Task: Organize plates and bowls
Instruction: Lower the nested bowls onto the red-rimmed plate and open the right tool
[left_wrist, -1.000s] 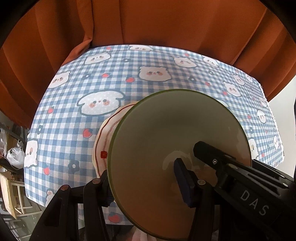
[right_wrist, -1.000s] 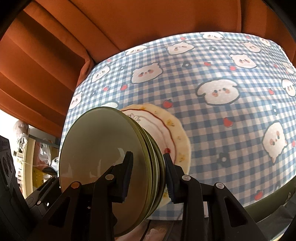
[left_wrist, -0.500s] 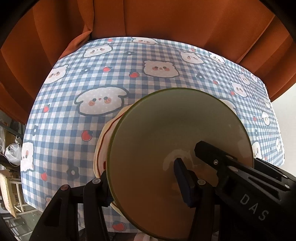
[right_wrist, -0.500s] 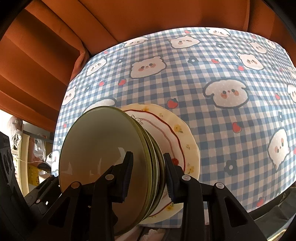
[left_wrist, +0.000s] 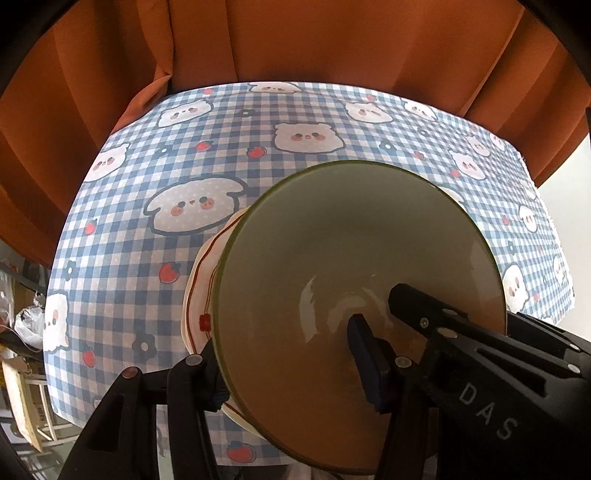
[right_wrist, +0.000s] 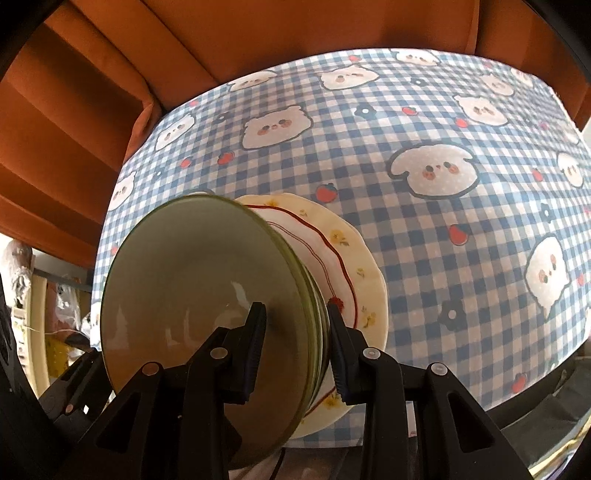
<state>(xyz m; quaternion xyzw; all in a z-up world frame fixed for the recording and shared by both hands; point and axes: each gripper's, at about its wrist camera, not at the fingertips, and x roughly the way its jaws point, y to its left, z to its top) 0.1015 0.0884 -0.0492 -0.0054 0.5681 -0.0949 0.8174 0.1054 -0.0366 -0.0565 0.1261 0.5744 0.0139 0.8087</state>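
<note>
A stack of green bowls sits on cream plates with a red line and yellow flowers. The whole stack is held tilted above the table. My left gripper is shut on the near edge of the stack, one finger inside the top bowl, one under the plates. My right gripper is shut on the stack from the other side, one finger inside the bowl, one under the plates. The right gripper's black body shows in the left wrist view.
The table has a blue-checked cloth with bears and strawberries. An orange curtain hangs behind it. The table's left edge drops to floor clutter.
Both grippers have carried the stack forward over the table and a little higher. More of the cloth shows beyond the stack. The grip has not changed.
</note>
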